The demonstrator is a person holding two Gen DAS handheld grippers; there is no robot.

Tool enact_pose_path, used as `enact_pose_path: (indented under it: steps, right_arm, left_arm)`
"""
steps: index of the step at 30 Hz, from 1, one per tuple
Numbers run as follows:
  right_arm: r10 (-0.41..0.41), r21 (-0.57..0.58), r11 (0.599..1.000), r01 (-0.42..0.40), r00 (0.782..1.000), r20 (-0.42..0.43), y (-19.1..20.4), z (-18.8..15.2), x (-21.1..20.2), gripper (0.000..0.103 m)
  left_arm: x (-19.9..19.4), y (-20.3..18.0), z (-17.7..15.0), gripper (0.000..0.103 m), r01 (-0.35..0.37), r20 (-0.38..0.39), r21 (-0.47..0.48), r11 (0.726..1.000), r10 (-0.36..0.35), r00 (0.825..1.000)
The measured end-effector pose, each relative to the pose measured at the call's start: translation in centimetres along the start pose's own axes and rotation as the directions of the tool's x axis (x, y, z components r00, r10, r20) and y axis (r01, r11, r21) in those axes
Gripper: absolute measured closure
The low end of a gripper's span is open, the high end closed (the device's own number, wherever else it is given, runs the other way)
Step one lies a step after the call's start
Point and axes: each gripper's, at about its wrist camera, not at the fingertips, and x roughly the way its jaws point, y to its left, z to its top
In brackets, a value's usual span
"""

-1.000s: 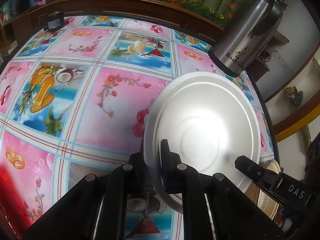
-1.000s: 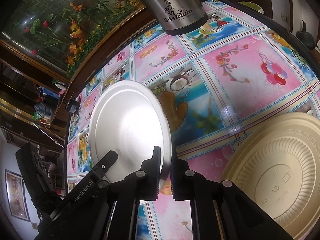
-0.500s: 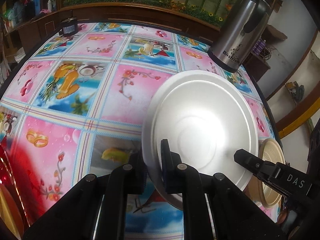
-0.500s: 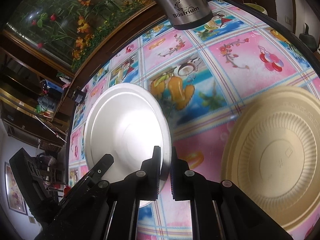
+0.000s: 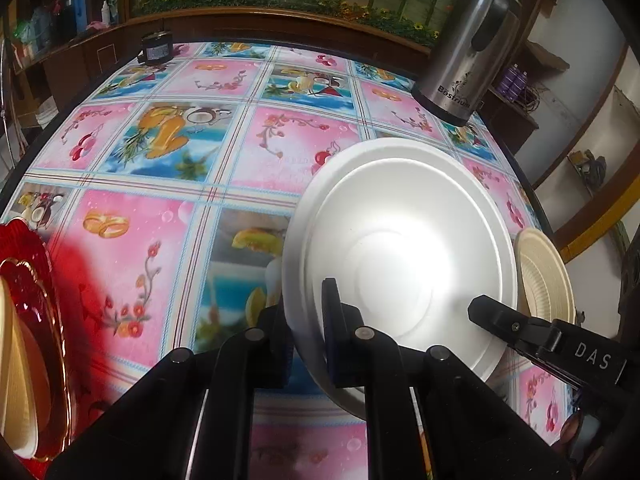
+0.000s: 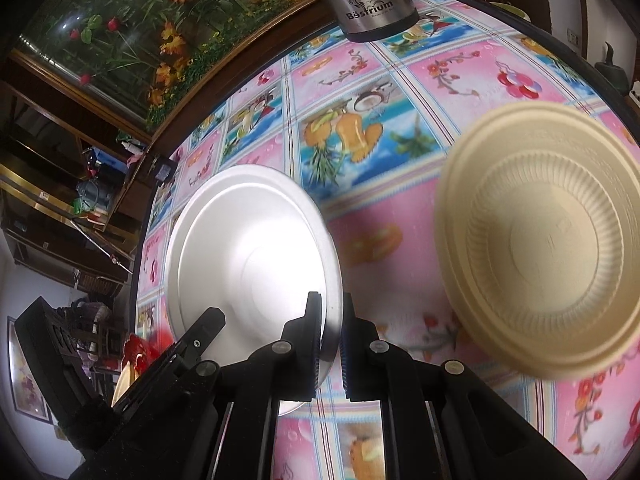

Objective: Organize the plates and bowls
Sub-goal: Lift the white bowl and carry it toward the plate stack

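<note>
A white foam plate hangs tilted above the table, held by both grippers at opposite rims. My left gripper is shut on its left rim. My right gripper is shut on the right rim of the white plate. Each view also shows the other tool: the right gripper and the left gripper. A beige ribbed plate lies on the table to the right and shows as the beige plate behind the white one. A red plate with a beige dish in it sits at the far left.
A steel thermos stands at the table's far right corner, also seen as the thermos. A small black box sits at the far left edge. The table has a pink and blue patterned cloth, with a wooden ledge and plants behind it.
Both grippers have carried the white plate leftward across the table. The red plate has come into view at the left, and the beige plate and thermos have fallen away to the right.
</note>
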Motion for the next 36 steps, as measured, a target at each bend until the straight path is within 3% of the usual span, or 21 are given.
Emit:
enact_pose_path:
  steps: [16,36]
  right_arm:
    - [0.018,-0.015,1.000,-0.018,1.000,0.021,-0.3,-5.5,-3.0,0.095]
    - [0.044,-0.048,0.998,-0.043,0.999,0.029,0.3,-8.8,-3.9,0.095]
  left_arm:
    - [-3.3,0.4,-4.7,0.092,-0.011,0.035,0.039,0.999,0.010,0.999]
    - [-5.8,1.9,-7.6,0.092,-0.024,0.071,0.050,0.998,0.020,0.997]
